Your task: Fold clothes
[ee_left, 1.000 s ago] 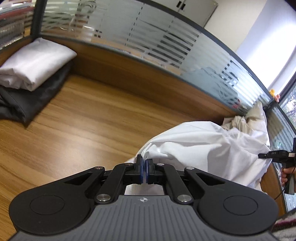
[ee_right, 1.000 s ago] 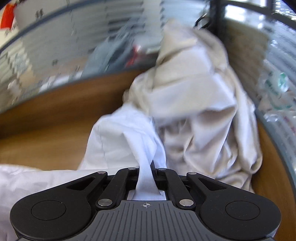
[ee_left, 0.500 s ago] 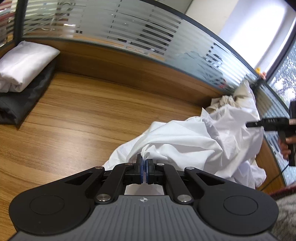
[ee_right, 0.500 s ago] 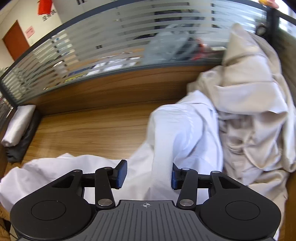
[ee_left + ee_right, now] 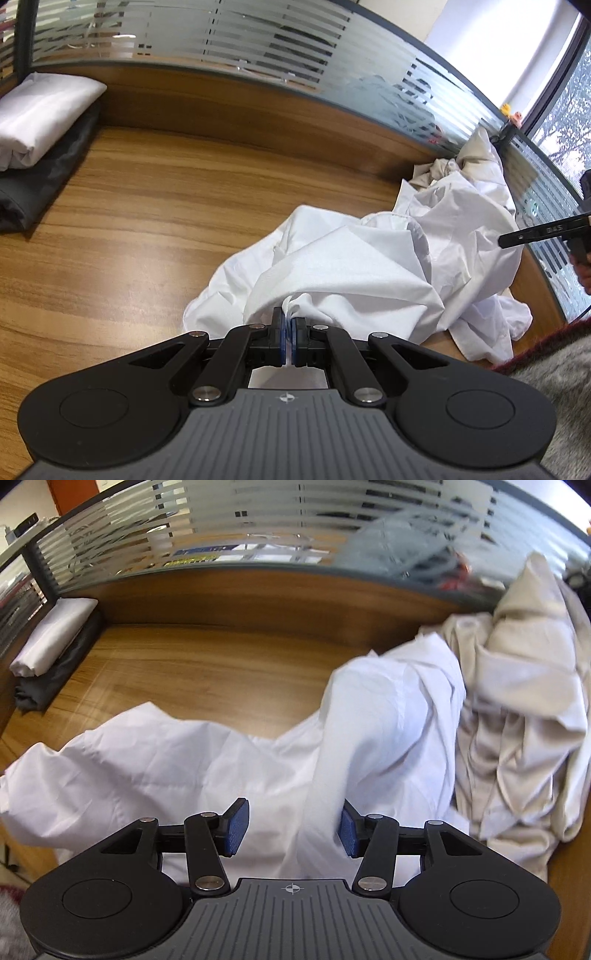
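surroundings: beige garment heap (image 5: 524,709) touching white shirt (image 5: 229,760) at right, folded white-on-dark stack (image 5: 51,646) far left by glass partition (image 5: 258,48) | shirt: crumpled on table (image 5: 147,206), long axis left-right | left claw (image 5: 288,325) clamped on shirt fold | right claw (image 5: 291,827) spread wide, cloth between, ungripped

Shirt (image 5: 221,768) left of, perhaps overlapping, heap (image 5: 524,716)

Desk (image 5: 155,206) centre open; beige pile (image 5: 524,709) right.
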The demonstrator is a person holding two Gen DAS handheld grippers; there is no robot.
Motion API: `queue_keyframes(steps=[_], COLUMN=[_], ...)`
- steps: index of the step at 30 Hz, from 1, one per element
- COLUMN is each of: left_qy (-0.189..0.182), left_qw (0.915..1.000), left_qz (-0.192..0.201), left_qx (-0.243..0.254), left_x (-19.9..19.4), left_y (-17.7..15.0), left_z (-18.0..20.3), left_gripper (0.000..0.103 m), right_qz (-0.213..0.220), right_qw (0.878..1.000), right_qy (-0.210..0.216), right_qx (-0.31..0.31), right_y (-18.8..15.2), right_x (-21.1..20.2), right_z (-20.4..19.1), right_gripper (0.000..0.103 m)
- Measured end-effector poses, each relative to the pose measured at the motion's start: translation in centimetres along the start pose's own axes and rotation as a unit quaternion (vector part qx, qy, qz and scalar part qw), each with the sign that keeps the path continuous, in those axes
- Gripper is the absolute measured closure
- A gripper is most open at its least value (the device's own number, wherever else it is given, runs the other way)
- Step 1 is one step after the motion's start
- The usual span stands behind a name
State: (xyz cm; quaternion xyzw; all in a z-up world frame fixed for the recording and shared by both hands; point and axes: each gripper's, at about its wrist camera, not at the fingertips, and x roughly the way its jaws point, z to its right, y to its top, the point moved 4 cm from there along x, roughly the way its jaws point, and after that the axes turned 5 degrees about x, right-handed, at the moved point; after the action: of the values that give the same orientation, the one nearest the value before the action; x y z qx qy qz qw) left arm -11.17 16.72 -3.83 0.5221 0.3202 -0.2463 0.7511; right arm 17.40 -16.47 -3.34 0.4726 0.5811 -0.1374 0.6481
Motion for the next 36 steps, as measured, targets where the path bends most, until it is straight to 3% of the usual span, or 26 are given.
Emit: queue_keyframes(steps=[7,12,27,30,36], left_qy=[0.009,0.016,0.011,0.008,0.005], left_qw=[0.9998,0.9997,0.9997,0.9996,0.9994], left_qz=[-0.011,-0.011,-0.010,-0.009,-0.007], left_qx=[0.012,0.014,0.019,0.025,0.034], left_x=[0.4,0.3,0.1,0.1,-0.1], left_y=[-0.3,-0.7,-0.9,-0.9,-1.0], left_z=[0.6,1.1,1.3,1.4,1.8], left_gripper=[0.100,0.100,0.100,0.100,0.100], right_qz=[-0.027,-0.067,-0.037,-0.034,-0.031], right_qw=[0.998,0.992,0.973,0.971,0.966], right_qy=[0.041,0.065,0.213,0.220,0.233], right_qx=[-0.027,-0.088,-0.087,-0.092,-0.103], right_y=[-2.3,-3.5,0.7,1.9,4.2], right_x=[-2.1,-2.8,-0.3,2.1,7.1], right_z=[-0.7,-1.8,-7.7,-9.8,-14.0], right_gripper=[0.047,0.048,0.044,0.038,0.036])
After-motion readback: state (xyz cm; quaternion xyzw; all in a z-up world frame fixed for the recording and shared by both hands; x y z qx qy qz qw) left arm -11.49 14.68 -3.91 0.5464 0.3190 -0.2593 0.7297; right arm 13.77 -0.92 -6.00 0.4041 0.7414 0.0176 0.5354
